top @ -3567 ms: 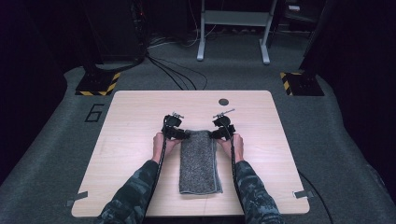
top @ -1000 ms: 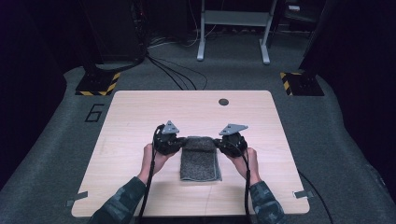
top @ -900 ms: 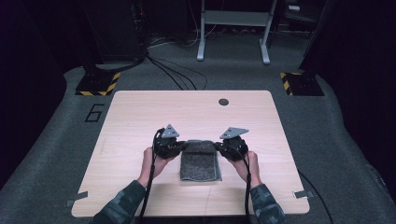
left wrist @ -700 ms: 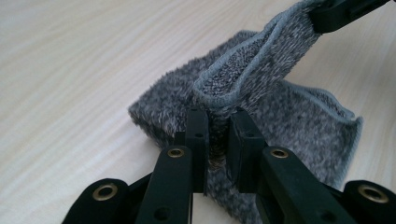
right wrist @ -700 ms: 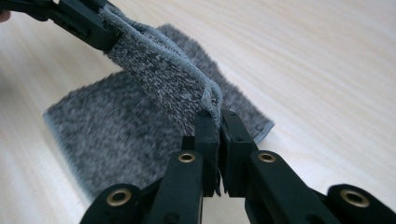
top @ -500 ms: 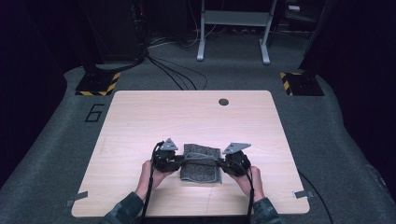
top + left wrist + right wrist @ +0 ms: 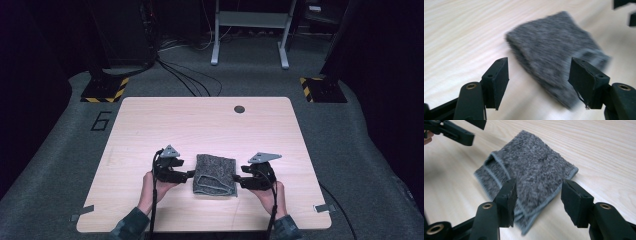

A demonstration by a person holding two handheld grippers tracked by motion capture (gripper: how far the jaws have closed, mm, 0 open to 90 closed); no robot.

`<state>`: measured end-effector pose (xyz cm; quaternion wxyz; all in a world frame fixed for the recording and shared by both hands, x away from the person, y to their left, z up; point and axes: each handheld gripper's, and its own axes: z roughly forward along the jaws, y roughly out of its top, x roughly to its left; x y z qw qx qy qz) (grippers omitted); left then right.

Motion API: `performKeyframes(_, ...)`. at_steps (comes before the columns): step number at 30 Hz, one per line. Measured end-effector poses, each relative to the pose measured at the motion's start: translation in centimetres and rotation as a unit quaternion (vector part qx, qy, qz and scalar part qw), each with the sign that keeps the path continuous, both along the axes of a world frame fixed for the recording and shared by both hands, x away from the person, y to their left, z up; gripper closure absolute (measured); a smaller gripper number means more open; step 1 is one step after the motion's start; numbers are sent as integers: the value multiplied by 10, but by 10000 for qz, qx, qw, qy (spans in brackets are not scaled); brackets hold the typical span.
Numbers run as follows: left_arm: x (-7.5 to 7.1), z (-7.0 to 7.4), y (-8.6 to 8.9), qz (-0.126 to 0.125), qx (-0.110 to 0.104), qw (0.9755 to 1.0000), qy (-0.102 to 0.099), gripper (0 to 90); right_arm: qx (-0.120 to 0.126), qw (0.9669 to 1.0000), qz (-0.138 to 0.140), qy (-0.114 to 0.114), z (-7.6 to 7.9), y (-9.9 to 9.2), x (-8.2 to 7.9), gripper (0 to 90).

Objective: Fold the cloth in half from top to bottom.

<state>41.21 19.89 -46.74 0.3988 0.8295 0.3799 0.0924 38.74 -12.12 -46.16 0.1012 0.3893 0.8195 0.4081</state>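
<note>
A grey towel [image 7: 216, 175], folded into a small thick square, lies flat on the wooden table [image 7: 200, 125] near its front edge. My left gripper [image 7: 190, 175] rests just left of it and my right gripper [image 7: 237, 181] just right of it, both pointing inward at the cloth. Both sets of jaws have just been opening. In the left gripper view the left gripper [image 7: 539, 67] stands open with the towel [image 7: 554, 57] ahead of its jaws, untouched. In the right gripper view the right gripper [image 7: 539, 192] is open around the towel's [image 7: 531, 170] near corner, pads off the cloth.
A dark round hole [image 7: 239, 109] marks the table's far side. Bare wood stretches left, right and beyond the towel. On the floor behind are black cables [image 7: 185, 80], two bases with yellow-black tape [image 7: 105, 90], and a metal stand [image 7: 250, 30].
The towel's far end was carried toward the front edge and laid over, so the long strip is now a short square. Both grippers have let go, opened and drawn slightly apart.
</note>
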Motion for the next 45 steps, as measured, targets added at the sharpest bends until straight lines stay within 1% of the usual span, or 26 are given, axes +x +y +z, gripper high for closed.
performKeyframes(1, 12, -6, -7, 187, 206, 9996, 26, 298, -79, 9999, -59, 40, -4, 4, 4, 425)
performKeyframes(3, 21, -11, -14, 206, 402, 9989, 116, 286, -262, 9995, -163, 111, -13, 13, 11, 390)
performKeyframes(4, 24, -14, -18, 196, 566, 9981, 135, 280, -347, 9991, -199, 161, -17, 16, 14, 382)
performKeyframes(6, 27, -21, -23, 125, 658, 9974, 276, 264, -484, 9984, -204, 194, -26, 21, 19, 368)
performKeyframes(7, 27, -21, -23, 125, 658, 9974, 276, 257, -529, 9980, -241, 240, -30, 23, 19, 358)
performKeyframes(8, 23, -24, -26, 45, 814, 9964, 250, 250, -659, 9972, -237, 254, -33, 24, 19, 350)
performKeyframes(9, 20, -25, -27, 21, 812, 9964, 262, 249, -743, 9966, -255, 236, -36, 25, 19, 346)
performKeyframes(10, 17, -26, -28, -21, 885, 9958, 246, 244, -798, 9963, -213, 243, -39, 25, 18, 340)
performKeyframes(12, 14, -27, -29, -32, 954, 9952, 239, 237, -821, 9959, -276, 255, -42, 26, 16, 321)
performKeyframes(13, 9, -32, -29, -95, 1049, 9940, 284, 222, -920, 9951, -272, 236, -46, 25, 15, 295)
performKeyframes(15, 5, -37, -28, -125, 1129, 9930, 320, 218, -950, 9948, -286, 208, -48, 23, 14, 279)
performKeyframes(18, -1, -42, -25, -58, 1061, 9939, 283, 215, -973, 9945, -289, 269, -49, 22, 12, 235)
performKeyframes(19, -1, -42, -25, -58, 1061, 9939, 283, 215, -982, 9945, -280, 216, -50, 21, 13, 219)
performKeyframes(20, -5, -43, -25, -30, 1098, 9937, 211, 214, -1022, 9942, -243, 237, -51, 20, 13, 201)
performKeyframes(21, -7, -43, -25, -32, 1127, 9935, 172, 214, -982, 9944, -307, 257, -52, 20, 13, 189)
performKeyframes(24, -12, -44, -25, 10, 1145, 9934, 69, 214, -969, 9946, -270, 265, -54, 18, 18, 150)
performKeyframes(26, -13, -45, -25, 66, 1104, 9938, 54, 204, -983, 9945, -259, 235, -54, 18, 19, 144)
performKeyframes(29, -10, -47, -22, 110, 1040, 9944, 124, 148, -997, 9943, -286, 249, -55, 19, 20, 138)
performKeyframes(33, -10, -48, -22, 170, 990, 9949, 123, 147, -990, 9946, -256, 197, -55, 18, 19, 133)
performKeyframes(35, -11, -45, -20, 202, 933, 9954, 79, 144, -946, 9947, -316, 257, -54, 18, 18, 104)
performKeyframes(38, -12, -40, -15, 267, 888, 9957, 20, 119, -857, 9957, -259, 234, -51, 14, 18, 88)
performKeyframes(40, -14, -36, -10, 321, 837, 9960, -30, 109, -733, 9966, -308, 204, -48, 10, 15, 83)
performKeyframes(41, -14, -36, -10, 321, 837, 9960, -30, 100, -733, 9966, -308, 204, -48, 10, 15, 83)
performKeyframes(42, -16, -32, -4, 407, 771, 9962, -80, 96, -670, 9970, -340, 165, -44, 5, 13, 77)
performKeyframes(44, -17, -30, 0, 428, 776, 9960, -97, 87, -587, 9973, -432, 126, -40, -2, 10, 77)
performKeyframes(45, -19, -28, 9, 562, 727, 9957, -145, 80, -611, 9969, -477, 90, -38, -7, 9, 76)
